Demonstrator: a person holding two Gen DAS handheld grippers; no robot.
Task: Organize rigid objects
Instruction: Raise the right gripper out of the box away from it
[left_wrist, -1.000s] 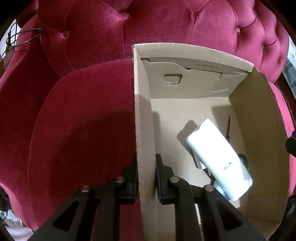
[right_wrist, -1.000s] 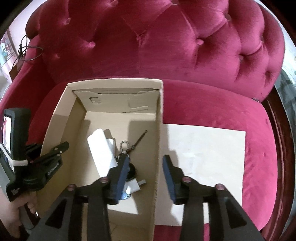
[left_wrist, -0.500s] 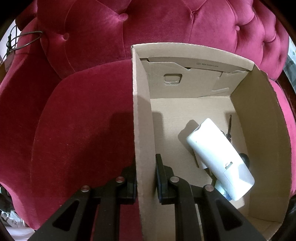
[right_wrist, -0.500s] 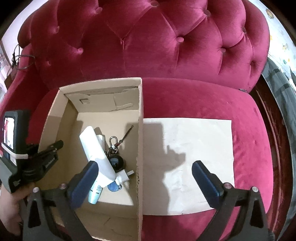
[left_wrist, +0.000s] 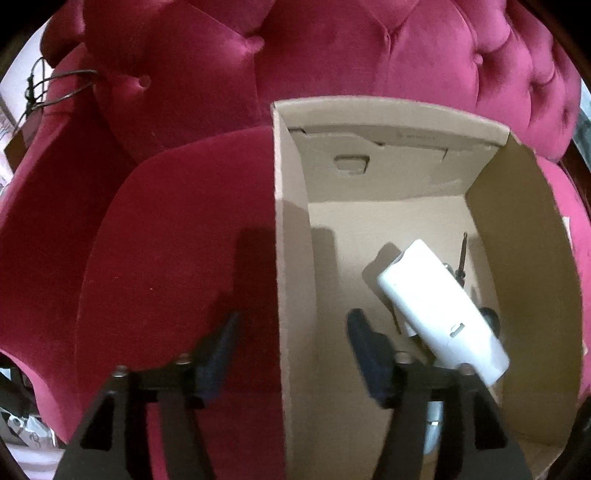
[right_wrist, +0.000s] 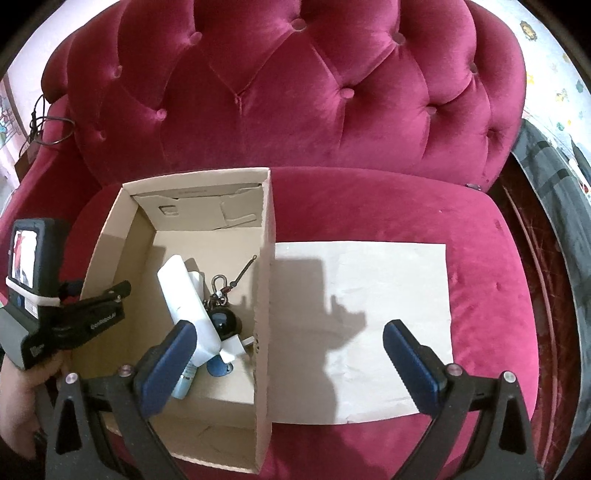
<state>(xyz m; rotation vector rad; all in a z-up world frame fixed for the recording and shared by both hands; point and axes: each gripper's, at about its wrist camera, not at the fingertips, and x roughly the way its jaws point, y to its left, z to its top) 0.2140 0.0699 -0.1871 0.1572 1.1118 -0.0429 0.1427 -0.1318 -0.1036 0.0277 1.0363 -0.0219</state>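
Resting inside the cardboard box (right_wrist: 266, 295) on the red velvet sofa (right_wrist: 295, 92) are a white bottle (right_wrist: 186, 295), a black keyring cluster with a carabiner (right_wrist: 219, 291), and a small blue-capped tube (right_wrist: 184, 380). A sheet of paper (right_wrist: 369, 314) lies flat on the seat, touching the box's right wall. The left tongs (left_wrist: 291, 347) straddle the box's left wall, jaws opening, pads clear of it. The right tongs (right_wrist: 291, 365) stand wide open, gripping nothing.
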